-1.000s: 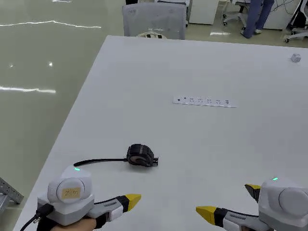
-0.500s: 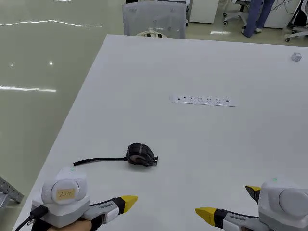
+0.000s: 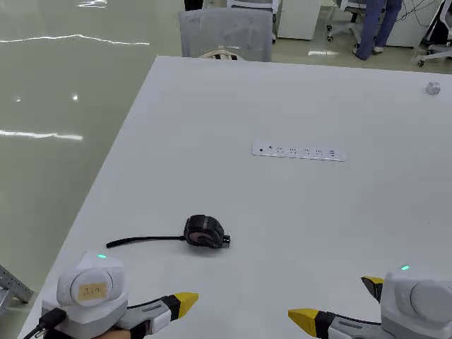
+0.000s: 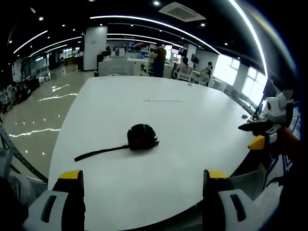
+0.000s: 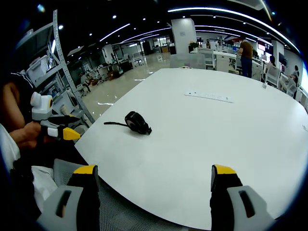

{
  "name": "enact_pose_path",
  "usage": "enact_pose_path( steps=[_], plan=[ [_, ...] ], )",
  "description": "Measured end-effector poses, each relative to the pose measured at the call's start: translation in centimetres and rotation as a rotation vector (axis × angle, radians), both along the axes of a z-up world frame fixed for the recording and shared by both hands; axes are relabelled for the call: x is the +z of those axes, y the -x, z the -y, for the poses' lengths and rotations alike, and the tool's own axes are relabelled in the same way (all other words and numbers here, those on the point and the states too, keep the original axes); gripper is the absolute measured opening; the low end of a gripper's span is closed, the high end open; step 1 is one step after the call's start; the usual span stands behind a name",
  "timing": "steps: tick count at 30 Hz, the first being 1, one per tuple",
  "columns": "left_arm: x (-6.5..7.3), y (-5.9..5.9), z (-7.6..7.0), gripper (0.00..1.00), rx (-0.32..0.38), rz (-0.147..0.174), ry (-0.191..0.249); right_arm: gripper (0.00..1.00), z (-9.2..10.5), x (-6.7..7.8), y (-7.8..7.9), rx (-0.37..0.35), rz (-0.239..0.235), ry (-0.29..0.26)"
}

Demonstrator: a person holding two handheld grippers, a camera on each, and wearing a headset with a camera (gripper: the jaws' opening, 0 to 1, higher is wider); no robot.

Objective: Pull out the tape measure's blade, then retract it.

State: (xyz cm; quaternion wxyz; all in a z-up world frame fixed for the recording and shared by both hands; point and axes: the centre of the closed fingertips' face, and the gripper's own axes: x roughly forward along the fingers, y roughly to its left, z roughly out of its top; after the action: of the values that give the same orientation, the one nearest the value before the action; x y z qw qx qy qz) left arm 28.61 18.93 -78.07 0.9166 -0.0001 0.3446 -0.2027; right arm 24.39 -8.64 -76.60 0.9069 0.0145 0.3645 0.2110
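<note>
A black tape measure [image 3: 205,232] lies on the white table [image 3: 296,106], its black wrist strap [image 3: 141,241] trailing left. It also lies ahead in the left gripper view [image 4: 141,137] and the right gripper view [image 5: 136,122]. No blade is drawn out. My left gripper [image 4: 142,180] is open, back from the tape measure near the table's front edge. Its yellow fingertip [image 3: 185,304] pokes up at the lower left of the head view. My right gripper [image 5: 154,177] is open too, held off the front edge at the lower right, with a yellow fingertip [image 3: 304,319].
A white power strip [image 3: 298,152] lies in the middle of the table. A small grey object [image 3: 433,88] sits at the far right. A grey chair [image 3: 226,32] stands at the far end. People stand in the background beyond the table.
Both grippers have sunk a little lower and nearer in the head view. The tape measure has not moved.
</note>
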Motion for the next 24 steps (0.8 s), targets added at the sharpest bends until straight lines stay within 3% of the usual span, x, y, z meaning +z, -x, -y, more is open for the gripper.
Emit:
enact_pose_path(
  steps=[24],
  plan=[
    [-0.51,0.17,-0.99,1.00,0.014,-0.020,-0.008,0.99,0.06,-0.14,0.02,-0.012,-0.005,-0.005]
  ],
)
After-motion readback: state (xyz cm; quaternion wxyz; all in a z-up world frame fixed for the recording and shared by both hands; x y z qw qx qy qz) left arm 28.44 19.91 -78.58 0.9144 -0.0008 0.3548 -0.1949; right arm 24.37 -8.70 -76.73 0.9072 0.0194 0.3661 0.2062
